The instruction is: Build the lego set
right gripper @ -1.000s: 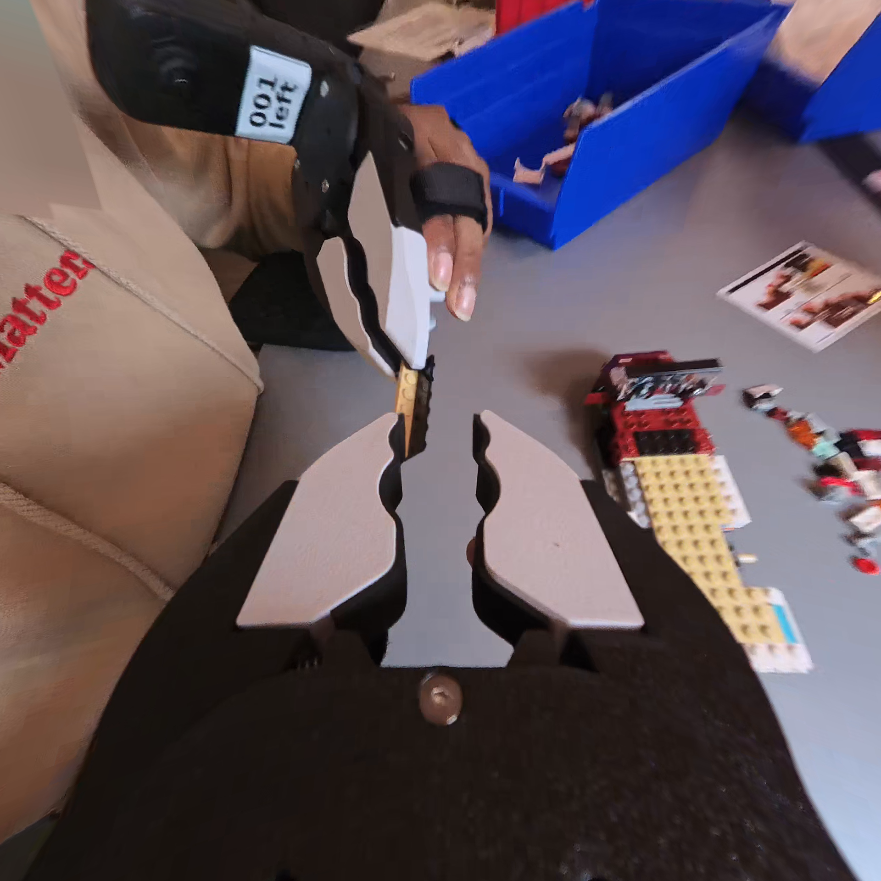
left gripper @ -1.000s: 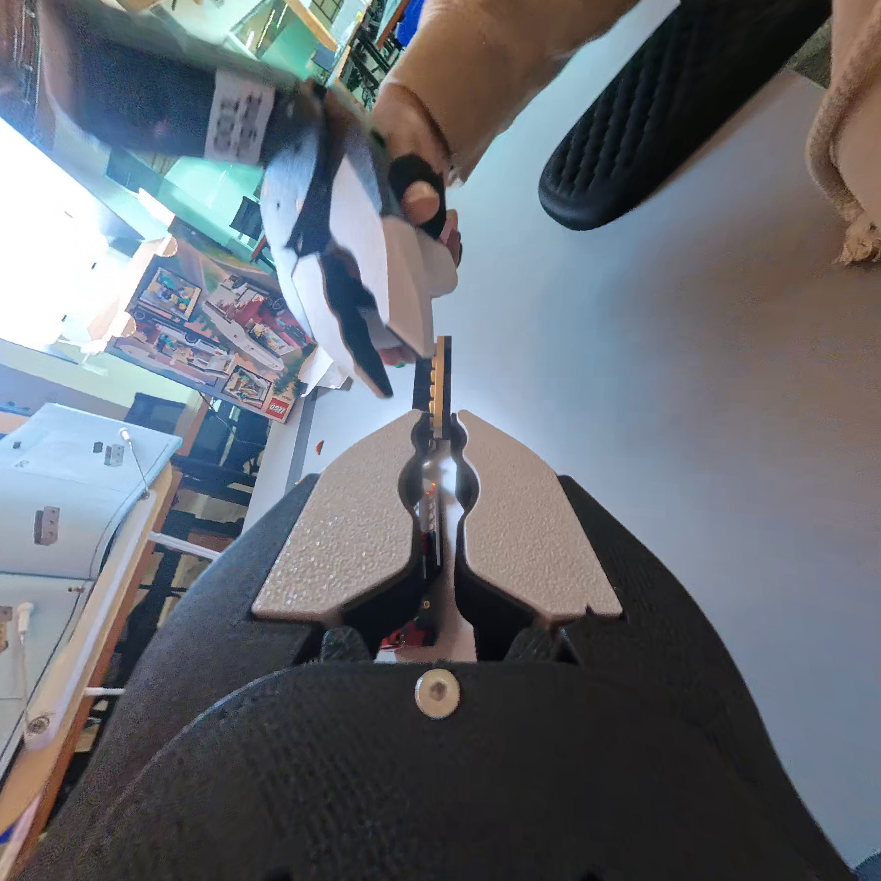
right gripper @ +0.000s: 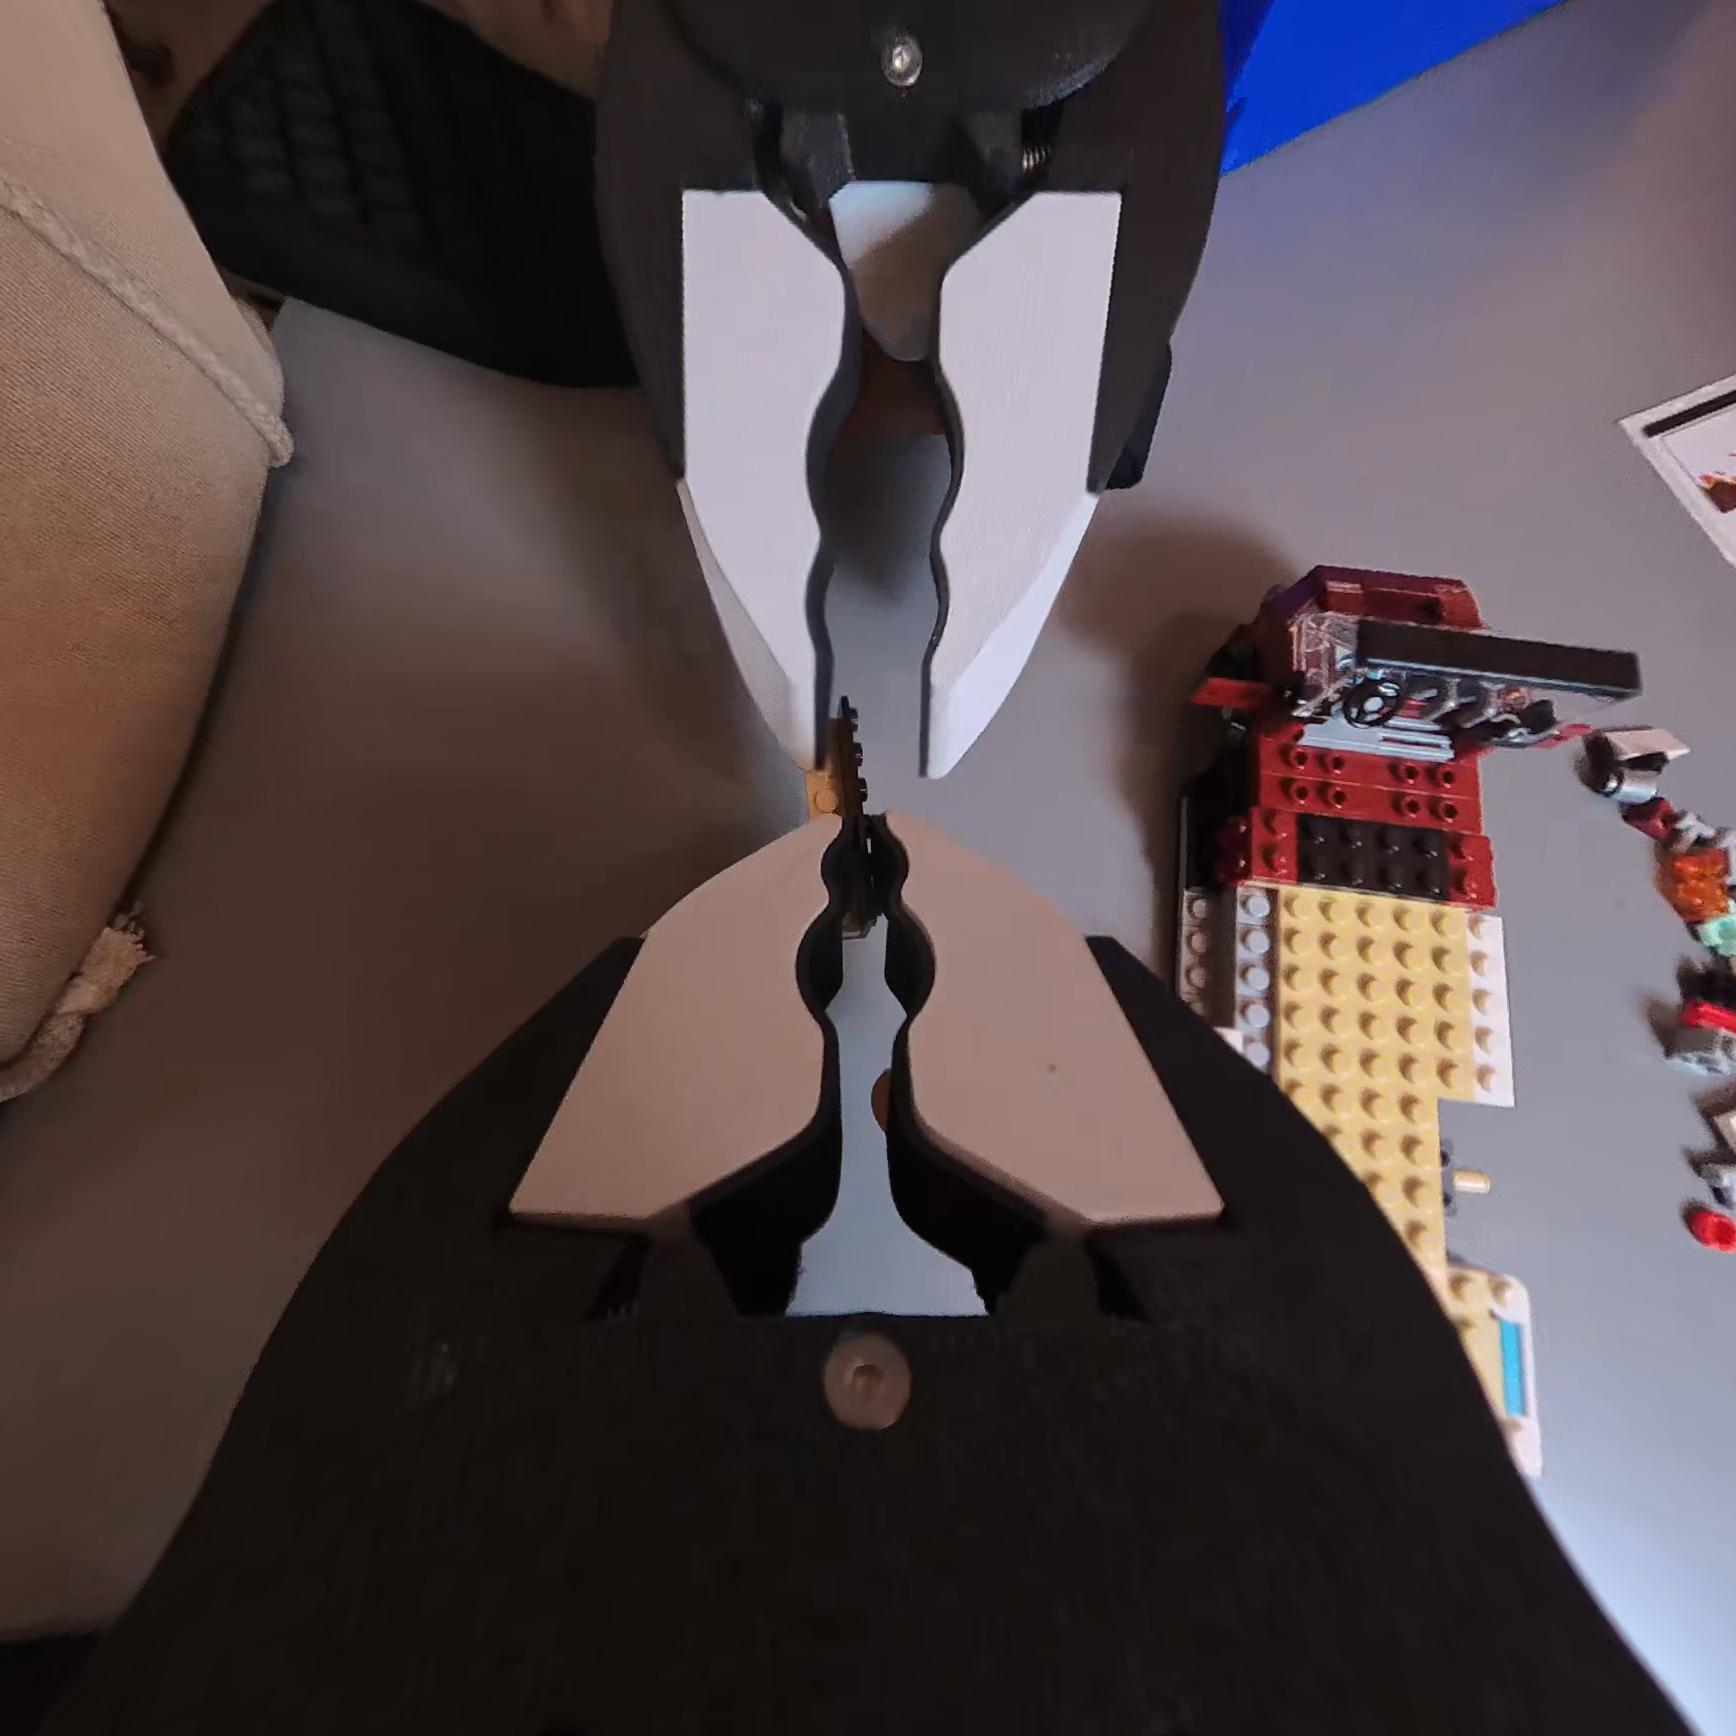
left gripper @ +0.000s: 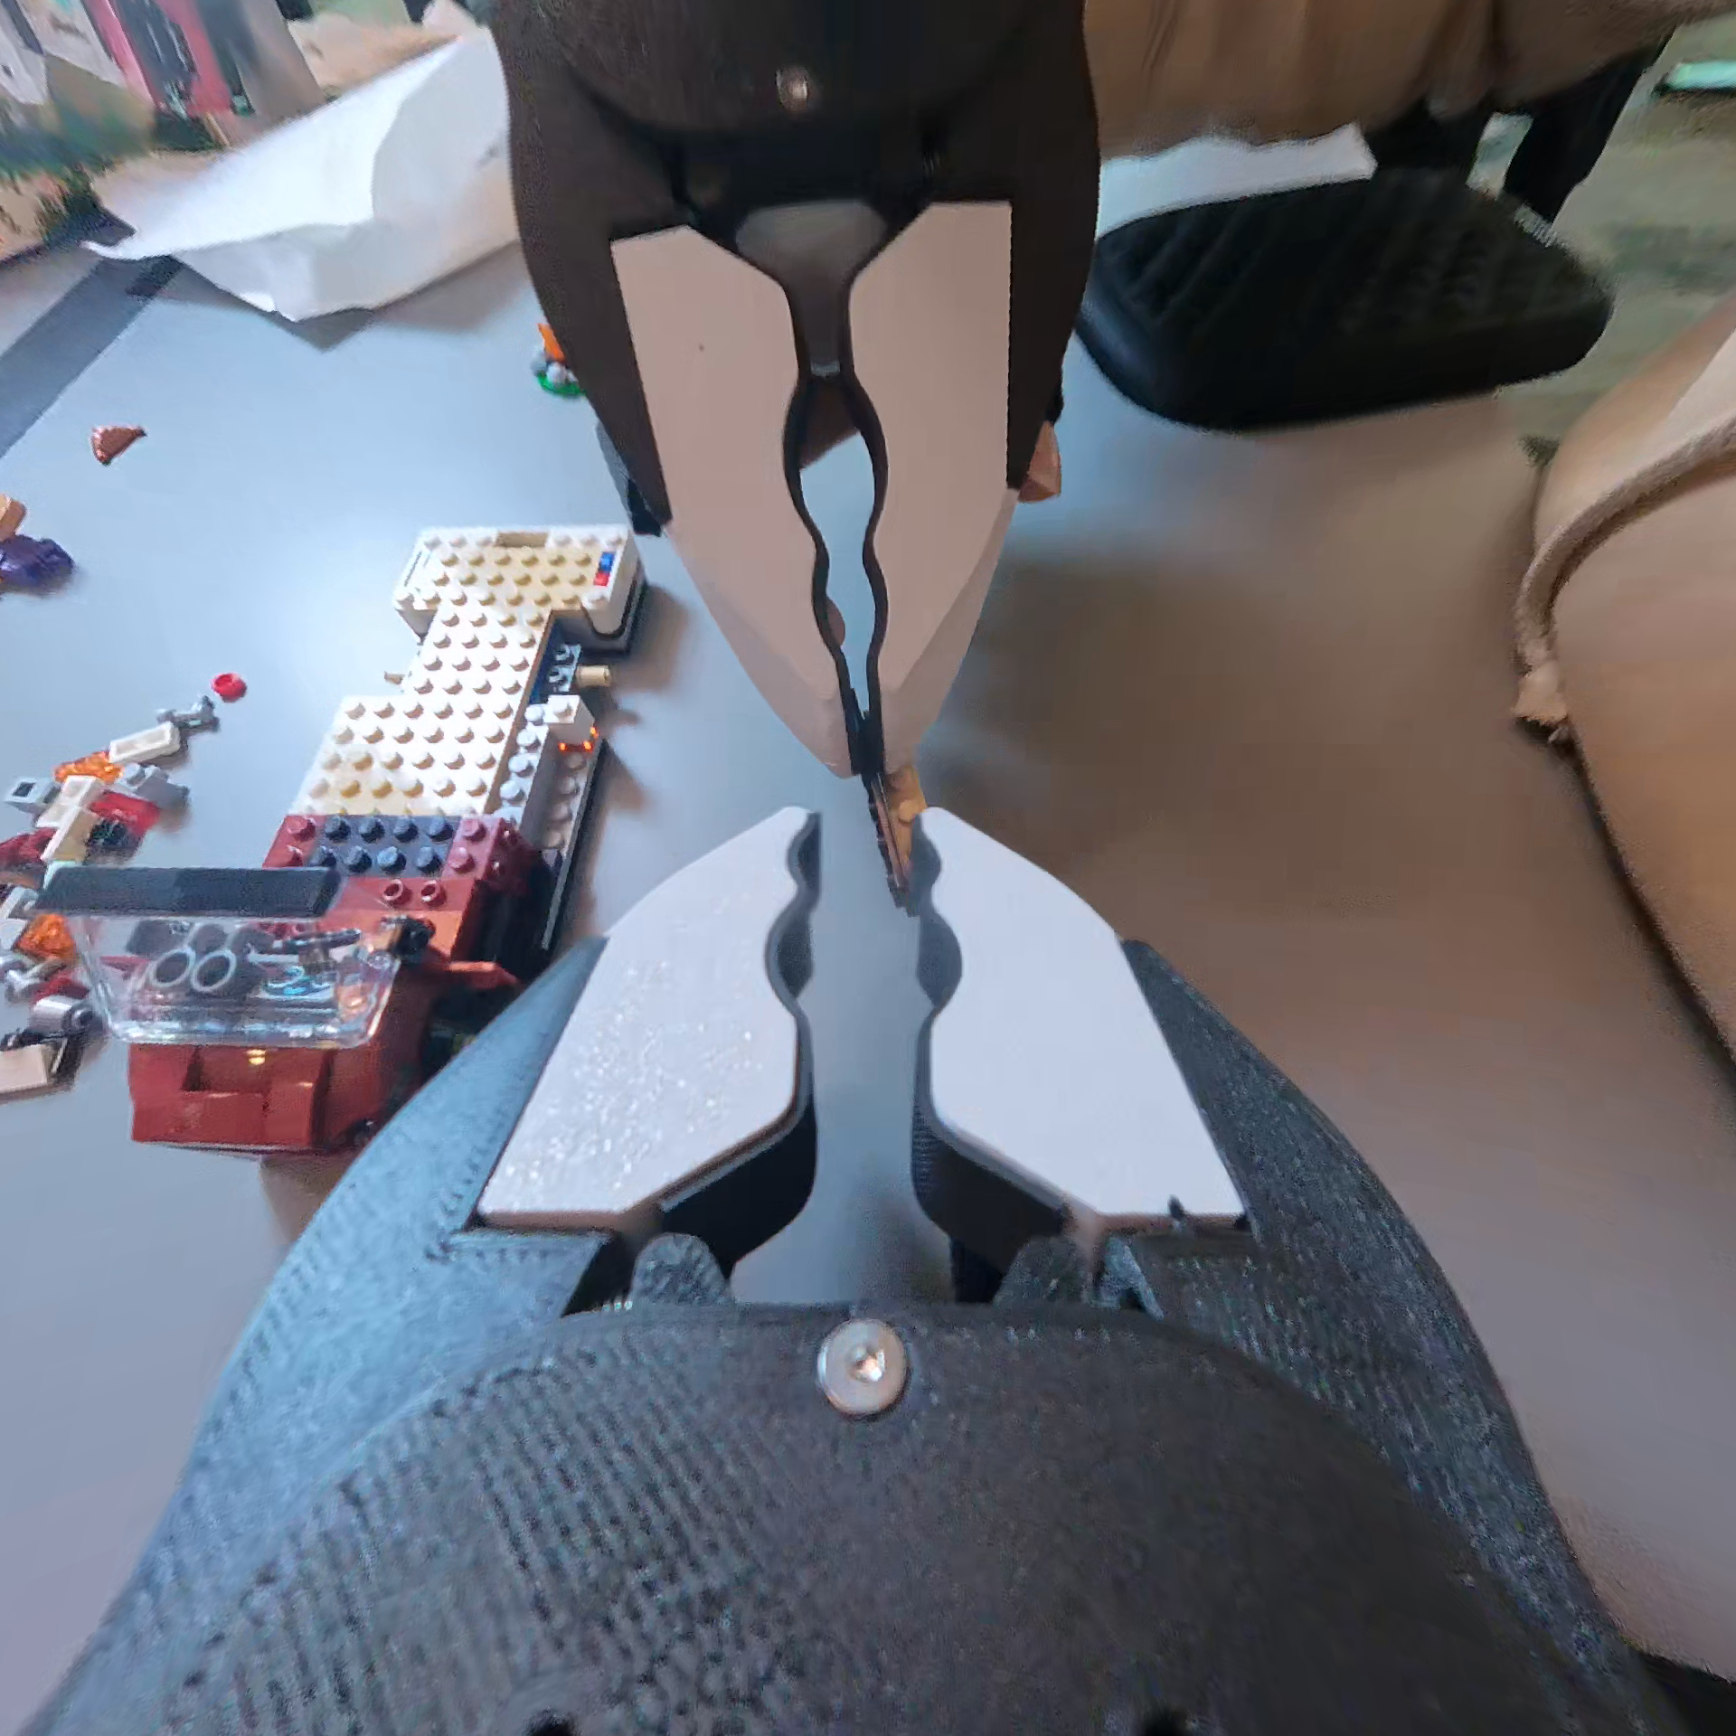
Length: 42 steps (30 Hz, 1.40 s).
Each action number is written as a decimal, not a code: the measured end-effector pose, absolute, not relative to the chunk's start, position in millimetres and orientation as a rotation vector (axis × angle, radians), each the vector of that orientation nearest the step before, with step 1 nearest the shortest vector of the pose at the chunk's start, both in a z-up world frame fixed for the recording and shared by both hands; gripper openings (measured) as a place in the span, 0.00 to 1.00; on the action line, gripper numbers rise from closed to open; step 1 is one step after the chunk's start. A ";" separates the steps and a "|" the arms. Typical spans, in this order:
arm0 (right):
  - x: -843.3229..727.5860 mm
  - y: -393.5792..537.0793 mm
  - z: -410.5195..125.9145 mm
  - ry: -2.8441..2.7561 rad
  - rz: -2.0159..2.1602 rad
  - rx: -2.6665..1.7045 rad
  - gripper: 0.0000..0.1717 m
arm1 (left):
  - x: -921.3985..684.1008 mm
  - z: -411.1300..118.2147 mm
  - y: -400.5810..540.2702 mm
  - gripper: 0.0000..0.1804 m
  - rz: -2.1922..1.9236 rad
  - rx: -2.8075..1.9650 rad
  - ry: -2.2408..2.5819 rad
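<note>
1. My right hand-held gripper (right gripper: 860, 827) pinches the thin tan-and-black studded plate piece (right gripper: 843, 780) at its tips.
2. My left hand-held gripper (left gripper: 864, 827) stands spread — the piece lies beside one finger, unclamped.
3. The red-and-tan brick model (right gripper: 1362, 939) lies on the grey surface (right gripper: 1080, 564), well apart.

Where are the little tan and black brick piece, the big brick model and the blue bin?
tan and black brick piece (right gripper: 843, 770), right wrist view, its studded middle.
brick model (left gripper: 451, 714), left wrist view, tan studded deck.
blue bin (right gripper: 1334, 85), right wrist view, its wall.

At lower frame, the right claw (right gripper: 860, 827) had matt, grainy black plastic. The counter (right gripper: 1409, 376) looked smooth and matt grey; at right, the brick model (right gripper: 1362, 1015) was glossy studded plastic.
</note>
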State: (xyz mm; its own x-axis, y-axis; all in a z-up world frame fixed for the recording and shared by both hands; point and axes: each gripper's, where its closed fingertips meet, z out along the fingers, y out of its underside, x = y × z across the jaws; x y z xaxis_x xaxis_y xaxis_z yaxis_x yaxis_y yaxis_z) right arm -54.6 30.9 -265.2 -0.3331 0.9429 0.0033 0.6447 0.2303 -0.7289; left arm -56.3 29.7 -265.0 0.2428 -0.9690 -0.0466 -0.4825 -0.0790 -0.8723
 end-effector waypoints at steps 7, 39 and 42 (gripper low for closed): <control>-61.3 34.0 -277.8 -2.119 0.816 -1.430 0.02 | -61.7 -281.1 31.5 0.02 -0.625 -1.736 1.430; 29.9 135.5 -148.6 -0.724 0.706 -1.354 0.00 | -128.6 -163.5 86.6 0.00 -0.553 -1.420 0.698; 45.1 146.9 -155.5 -0.637 0.680 -1.381 0.00 | -145.0 -154.3 92.2 0.00 -0.489 -1.401 0.608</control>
